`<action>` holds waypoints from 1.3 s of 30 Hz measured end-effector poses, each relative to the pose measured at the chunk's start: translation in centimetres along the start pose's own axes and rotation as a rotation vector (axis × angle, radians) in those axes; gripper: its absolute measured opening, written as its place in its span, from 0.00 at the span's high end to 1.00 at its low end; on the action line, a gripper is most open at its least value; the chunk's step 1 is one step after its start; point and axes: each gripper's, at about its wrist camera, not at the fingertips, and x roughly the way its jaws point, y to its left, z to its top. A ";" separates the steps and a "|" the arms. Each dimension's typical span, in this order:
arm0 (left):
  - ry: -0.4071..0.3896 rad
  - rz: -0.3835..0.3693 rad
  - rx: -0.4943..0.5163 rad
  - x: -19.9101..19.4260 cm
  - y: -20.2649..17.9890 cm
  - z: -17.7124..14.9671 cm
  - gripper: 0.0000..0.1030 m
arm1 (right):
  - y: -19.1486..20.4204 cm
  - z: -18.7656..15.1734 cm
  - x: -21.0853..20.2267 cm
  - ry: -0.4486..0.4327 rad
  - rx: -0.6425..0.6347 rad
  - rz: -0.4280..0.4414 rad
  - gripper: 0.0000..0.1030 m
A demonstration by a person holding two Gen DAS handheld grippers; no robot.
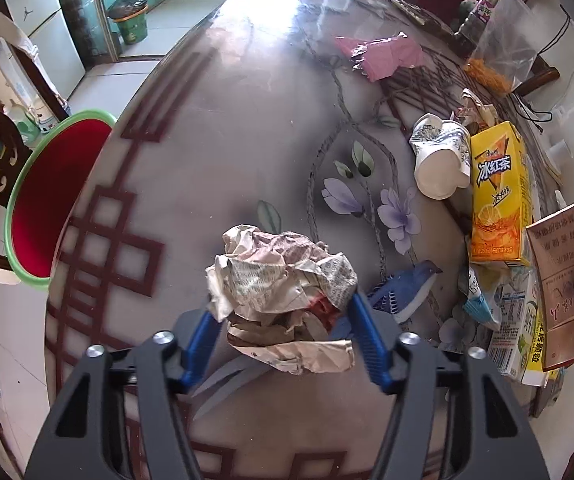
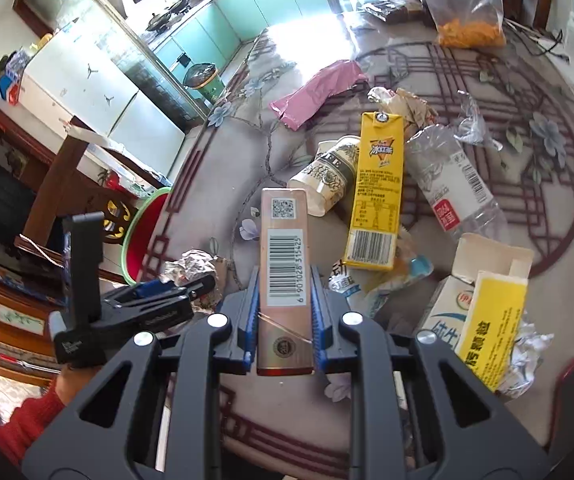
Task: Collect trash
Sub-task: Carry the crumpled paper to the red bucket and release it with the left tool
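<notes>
Yellow carton (image 1: 499,196); pink wrapper (image 1: 383,58); red basin (image 1: 39,216).

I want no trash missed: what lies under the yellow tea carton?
The yellow tea carton rests partly on a crushed paper cup and crumpled wrappers on the table. Anything beneath its middle is covered.

left gripper (image 1: 283,320) has its blue pads squeezed on a crumpled newspaper ball (image 1: 283,280) over the table (image 1: 215,140), red basin (image 1: 43,200) sits off the edge
</notes>
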 end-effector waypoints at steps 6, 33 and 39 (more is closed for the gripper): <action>-0.037 -0.028 0.001 -1.3 0.4 0.4 0.68 | 0.5 0.1 0.0 -0.012 0.011 -0.008 0.79; -0.193 -0.079 0.105 -8.3 5.8 5.4 0.67 | 7.4 2.5 2.5 -0.059 0.033 -0.052 0.79; -0.180 -0.084 0.114 -7.8 7.8 6.5 0.67 | 8.8 2.7 3.5 -0.058 0.051 -0.063 0.79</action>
